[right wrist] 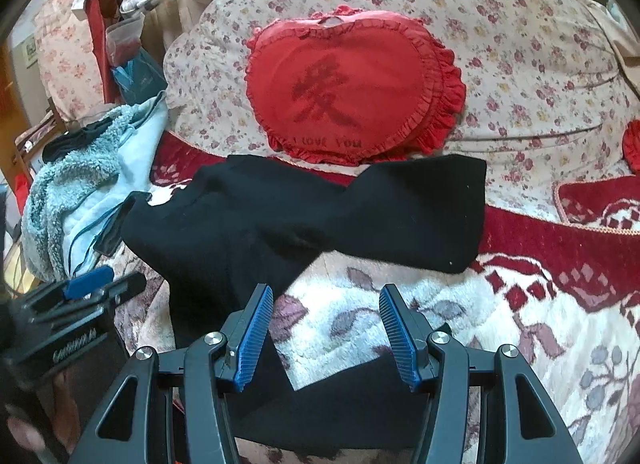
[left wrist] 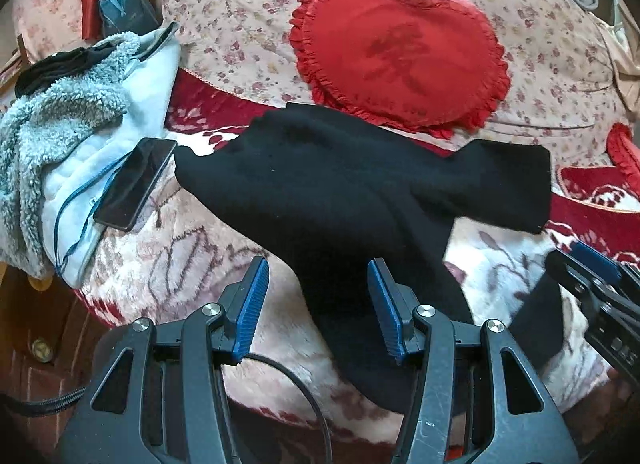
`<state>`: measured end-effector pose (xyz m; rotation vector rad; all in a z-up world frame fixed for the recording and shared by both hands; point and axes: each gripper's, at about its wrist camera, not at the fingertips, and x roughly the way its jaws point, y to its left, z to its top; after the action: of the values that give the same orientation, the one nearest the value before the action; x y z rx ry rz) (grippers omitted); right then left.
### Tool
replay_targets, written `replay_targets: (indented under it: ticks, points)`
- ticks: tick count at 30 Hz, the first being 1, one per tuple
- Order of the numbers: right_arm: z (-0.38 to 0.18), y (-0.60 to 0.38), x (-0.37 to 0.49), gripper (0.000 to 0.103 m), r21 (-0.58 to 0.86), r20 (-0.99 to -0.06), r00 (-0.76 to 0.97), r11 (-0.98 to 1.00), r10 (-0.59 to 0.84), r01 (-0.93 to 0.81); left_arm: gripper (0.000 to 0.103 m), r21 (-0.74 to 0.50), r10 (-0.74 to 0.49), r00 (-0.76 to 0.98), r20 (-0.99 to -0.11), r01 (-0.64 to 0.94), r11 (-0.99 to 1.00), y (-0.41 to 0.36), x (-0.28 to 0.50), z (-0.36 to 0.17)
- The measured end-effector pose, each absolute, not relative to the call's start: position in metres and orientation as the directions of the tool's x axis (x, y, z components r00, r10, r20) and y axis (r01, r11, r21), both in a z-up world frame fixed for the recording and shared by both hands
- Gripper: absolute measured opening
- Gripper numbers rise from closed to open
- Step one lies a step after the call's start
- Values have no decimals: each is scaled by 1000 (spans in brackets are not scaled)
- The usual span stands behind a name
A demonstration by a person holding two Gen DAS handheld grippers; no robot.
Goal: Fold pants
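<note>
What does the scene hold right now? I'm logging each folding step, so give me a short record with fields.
garment: black pants, spread crumpled on the blanket
left gripper: open, above the pants, holding nothing
right gripper: open, holding nothing
behind pants: red heart pillow
left of pants: phone on a pale fleece garment
fold status: not yet folded
</note>
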<state>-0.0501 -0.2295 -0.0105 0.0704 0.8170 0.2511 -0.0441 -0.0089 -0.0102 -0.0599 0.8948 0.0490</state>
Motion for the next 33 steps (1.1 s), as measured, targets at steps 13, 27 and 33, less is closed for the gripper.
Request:
replay_targets:
  ticks: [13, 27, 33]
  points:
    - [-21, -250, -48, 54, 147, -740, 640, 978, 206, -145, 51, -8, 43, 618, -785, -80, 997, 11, -18, -29]
    - [-43, -306, -48, 53, 245, -802, 560, 969, 210, -12, 51, -3, 44, 606, -794, -76, 997, 21, -18, -36]
    - [-78, -312, -37, 54, 299, -840, 481, 954, 251, 25, 51, -7, 33, 587, -809, -65, 998, 18, -16, -43]
